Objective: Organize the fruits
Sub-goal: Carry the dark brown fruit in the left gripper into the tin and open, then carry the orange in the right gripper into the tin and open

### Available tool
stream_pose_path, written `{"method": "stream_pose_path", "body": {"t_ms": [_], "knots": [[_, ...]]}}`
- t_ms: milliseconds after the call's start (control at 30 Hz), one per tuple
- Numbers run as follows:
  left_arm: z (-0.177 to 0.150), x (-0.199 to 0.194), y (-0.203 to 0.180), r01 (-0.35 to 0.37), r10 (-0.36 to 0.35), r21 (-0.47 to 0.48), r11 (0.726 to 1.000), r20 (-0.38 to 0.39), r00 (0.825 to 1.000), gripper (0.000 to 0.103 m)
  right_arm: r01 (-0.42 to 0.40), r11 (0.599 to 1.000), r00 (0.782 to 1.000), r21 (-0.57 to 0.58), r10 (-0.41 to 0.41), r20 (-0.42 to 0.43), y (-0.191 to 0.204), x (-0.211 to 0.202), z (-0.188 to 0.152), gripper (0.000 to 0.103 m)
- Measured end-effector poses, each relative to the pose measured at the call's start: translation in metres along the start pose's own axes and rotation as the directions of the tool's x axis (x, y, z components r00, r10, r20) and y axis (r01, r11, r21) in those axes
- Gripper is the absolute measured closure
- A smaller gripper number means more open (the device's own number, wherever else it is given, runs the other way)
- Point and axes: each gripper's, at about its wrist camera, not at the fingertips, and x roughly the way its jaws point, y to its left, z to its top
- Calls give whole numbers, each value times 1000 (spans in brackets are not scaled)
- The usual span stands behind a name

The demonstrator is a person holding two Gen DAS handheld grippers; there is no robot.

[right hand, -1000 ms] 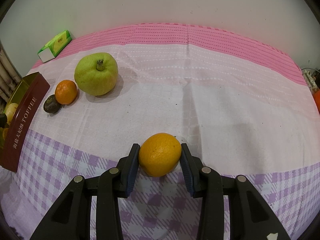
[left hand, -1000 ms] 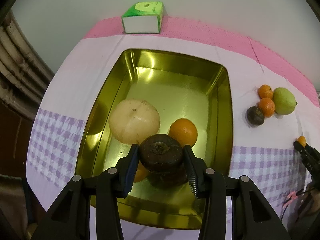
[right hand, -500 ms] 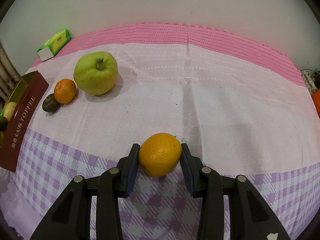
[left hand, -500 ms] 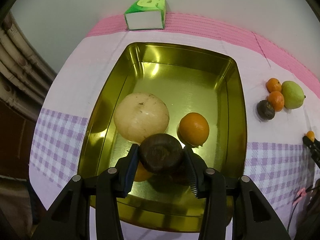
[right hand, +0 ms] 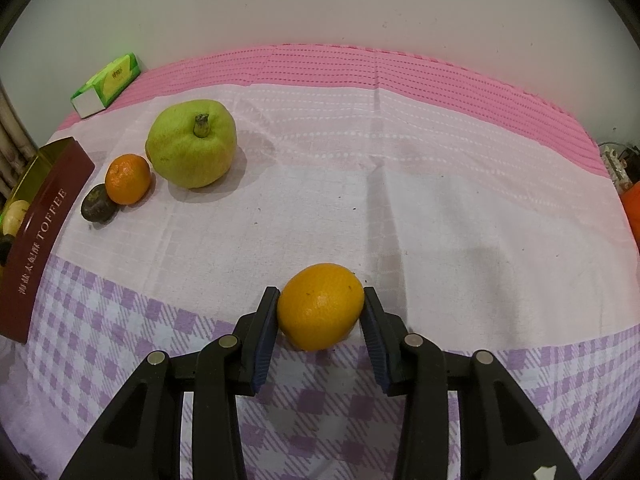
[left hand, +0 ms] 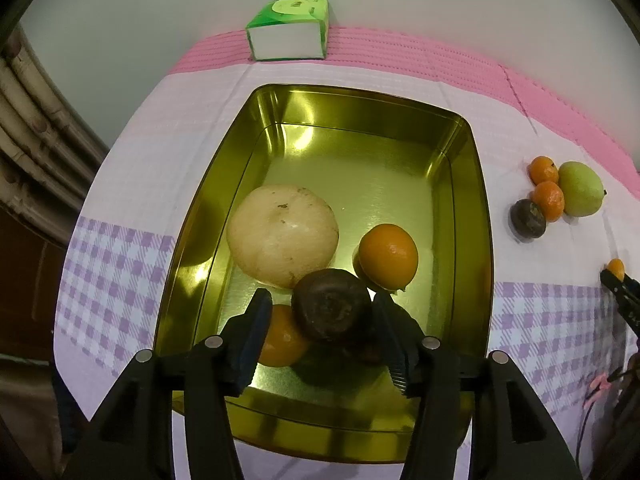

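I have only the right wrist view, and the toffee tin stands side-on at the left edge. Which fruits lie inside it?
Observer: I see a large pale round fruit, an orange, a second orange and a dark brown fruit in the gold tin.
Operator: Is the dark one held?
Observer: No. The left tongs are opening, and it sits between them with a gap at one pad.
Operator: Is there free room?
Observer: Yes, the far half of the tin's floor is bare.
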Motion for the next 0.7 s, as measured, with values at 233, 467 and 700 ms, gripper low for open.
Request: {"method": "stream_pose_path", "body": {"t_ms": [233,467,700], "knots": [[-3,-1,3,12,-12,-15,1000,-5,1000,37,17,1000,1000,4,-17,-1,2,-1,-1,65],[-7,-9,4,16,-16,-3,1000,26,1000,30,32,999,999,-1,-32,-9,8,-4,0,66],[-11,-18,7,21,-21,2,1000,57,998,21,18,999,1000,-35,-18,12,30,-17,9,66]]}}
